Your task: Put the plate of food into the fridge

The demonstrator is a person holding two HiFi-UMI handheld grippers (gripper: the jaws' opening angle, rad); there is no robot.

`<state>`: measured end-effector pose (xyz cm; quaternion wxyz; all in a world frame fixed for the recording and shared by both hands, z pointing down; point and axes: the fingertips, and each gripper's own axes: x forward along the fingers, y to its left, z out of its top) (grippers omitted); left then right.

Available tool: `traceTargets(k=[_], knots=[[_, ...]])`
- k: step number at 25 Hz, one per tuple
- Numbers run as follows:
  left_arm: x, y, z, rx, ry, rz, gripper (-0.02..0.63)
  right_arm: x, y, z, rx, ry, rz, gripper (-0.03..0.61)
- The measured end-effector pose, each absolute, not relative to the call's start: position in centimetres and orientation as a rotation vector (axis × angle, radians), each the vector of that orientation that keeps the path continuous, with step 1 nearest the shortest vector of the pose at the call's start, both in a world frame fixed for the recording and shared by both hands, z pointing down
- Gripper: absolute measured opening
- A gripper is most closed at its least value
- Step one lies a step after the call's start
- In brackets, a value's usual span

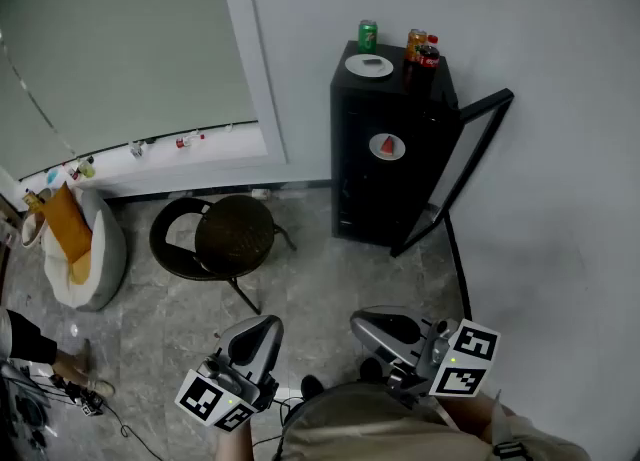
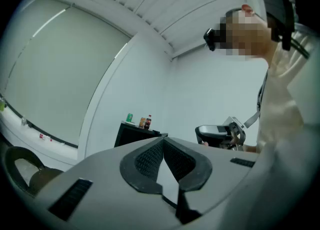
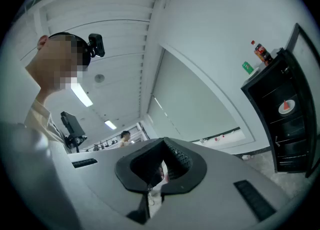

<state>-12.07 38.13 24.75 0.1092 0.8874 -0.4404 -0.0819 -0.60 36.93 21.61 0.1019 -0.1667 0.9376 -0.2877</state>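
Head view: open fridge [image 1: 360, 184] with plate [image 1: 387, 146] of food inside; left hand-held gripper [image 1: 264, 326] and right hand-held gripper [image 1: 366, 325] low, well apart from it. Left gripper view: jaws closed together, nothing held. Right gripper view: jaws closed together, nothing held.

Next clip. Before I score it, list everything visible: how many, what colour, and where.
fridge: one, black, against the wall, door open
plate of food: one, white with a red piece, on a shelf inside the fridge
second plate: one, white, on the fridge top
can: one, green, fridge top, behind the second plate
orange drink: one, fridge top, right side
dark bottle: one, red cap, beside the orange drink
chair: one, dark, floor left of the fridge
sack: one, white, floor far left
envelope: one, orange, on the sack
left tool: grey, shut, empty
right tool: grey, shut, empty
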Motion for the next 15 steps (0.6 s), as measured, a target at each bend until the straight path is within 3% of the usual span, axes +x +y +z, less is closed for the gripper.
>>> traceTargets(k=[15], knots=[[-5.2, 35.9, 24.2, 2.669, -1.187, -0.152, 0.011, 4.9, 36.1, 22.7, -0.622, 2.834, -0.753, 0.02]])
